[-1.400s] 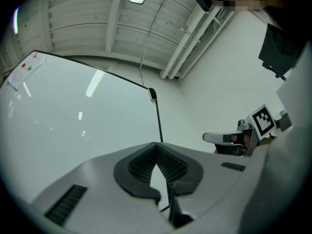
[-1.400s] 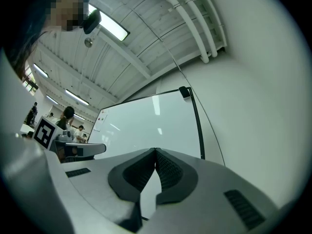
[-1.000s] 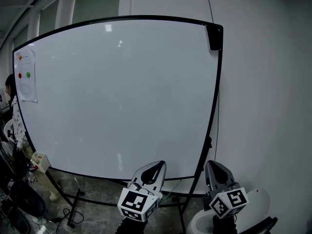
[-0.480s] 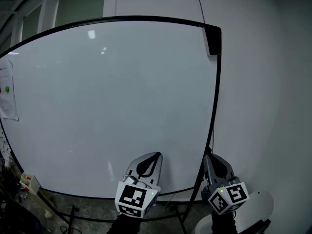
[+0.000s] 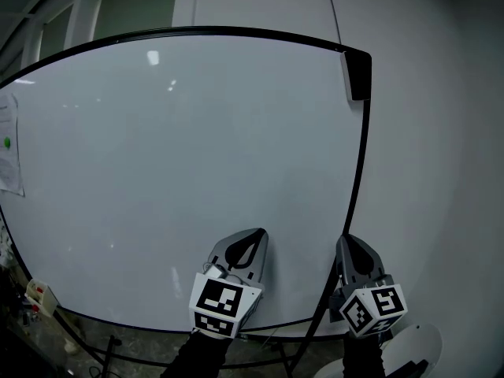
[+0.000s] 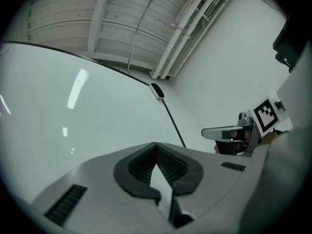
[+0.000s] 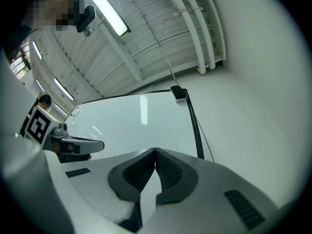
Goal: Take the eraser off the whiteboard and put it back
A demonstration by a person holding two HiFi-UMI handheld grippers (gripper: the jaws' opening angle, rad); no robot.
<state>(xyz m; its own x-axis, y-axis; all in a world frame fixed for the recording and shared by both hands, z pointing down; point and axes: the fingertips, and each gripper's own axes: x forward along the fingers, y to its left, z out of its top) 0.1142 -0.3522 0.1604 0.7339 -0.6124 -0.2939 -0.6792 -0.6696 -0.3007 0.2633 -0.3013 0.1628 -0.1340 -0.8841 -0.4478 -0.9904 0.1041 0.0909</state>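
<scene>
Black eraser (image 5: 358, 75) sits at whiteboard (image 5: 197, 172) top right corner. Left gripper (image 5: 254, 235) and right gripper (image 5: 348, 242) clenched, empty, near bottom right corner. Paper sheet (image 5: 8, 152) with green dot at left edge, print unreadable.

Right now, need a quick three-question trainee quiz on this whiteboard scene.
1. Where on the whiteboard does the eraser sit? A top right corner; B bottom edge; C centre.
2. True or false: the right gripper is clamped on the eraser.
3. Fill in: the left gripper has its jaws ___, with nothing between them.
Key: 1 A; 2 false; 3 shut.
</scene>
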